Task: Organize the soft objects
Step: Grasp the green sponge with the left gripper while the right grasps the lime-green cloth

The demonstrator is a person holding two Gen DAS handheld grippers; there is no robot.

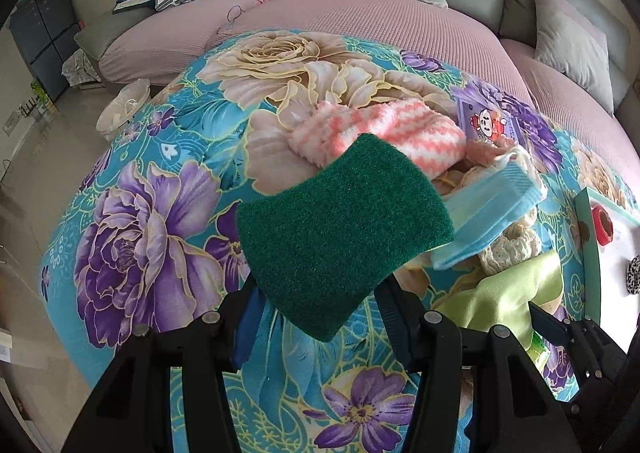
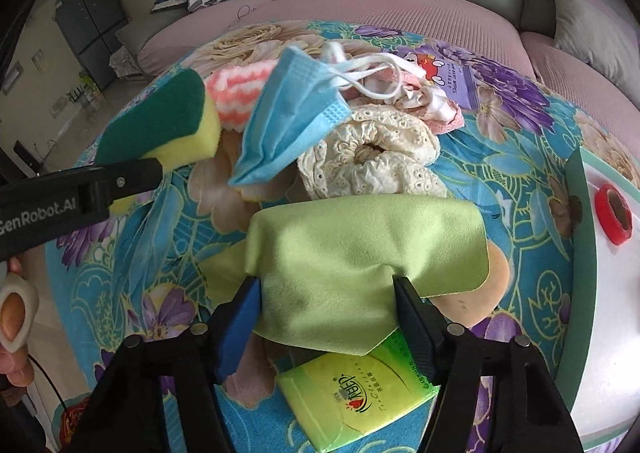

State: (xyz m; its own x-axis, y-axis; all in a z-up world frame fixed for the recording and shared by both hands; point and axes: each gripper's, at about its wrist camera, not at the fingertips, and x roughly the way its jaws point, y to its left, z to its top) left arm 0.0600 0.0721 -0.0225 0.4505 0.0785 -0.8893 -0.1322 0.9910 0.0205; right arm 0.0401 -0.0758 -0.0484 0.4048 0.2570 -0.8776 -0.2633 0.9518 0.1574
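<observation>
My left gripper [image 1: 318, 293] is shut on a green scouring sponge [image 1: 344, 221] and holds it above the flowered blanket [image 1: 160, 213]. The right wrist view shows the sponge's yellow underside [image 2: 188, 137] in that gripper [image 2: 154, 173]. My right gripper [image 2: 326, 289] points down at a light green cloth [image 2: 360, 245]. The cloth lies smooth between the spread fingers, which do not pinch it. Beyond the cloth sit a blue face mask [image 2: 288, 113], a cream lace piece [image 2: 376, 157] and a pink-and-white striped fuzzy sock [image 1: 380, 129].
A green tissue pack [image 2: 360, 393] lies under the right gripper, a purple wipes pack [image 2: 456, 81] at the back. A white tray with a teal rim [image 2: 576, 205] at the right holds a red tape roll [image 2: 614, 213]. A pink-covered sofa [image 1: 360, 17] with cushions lies behind.
</observation>
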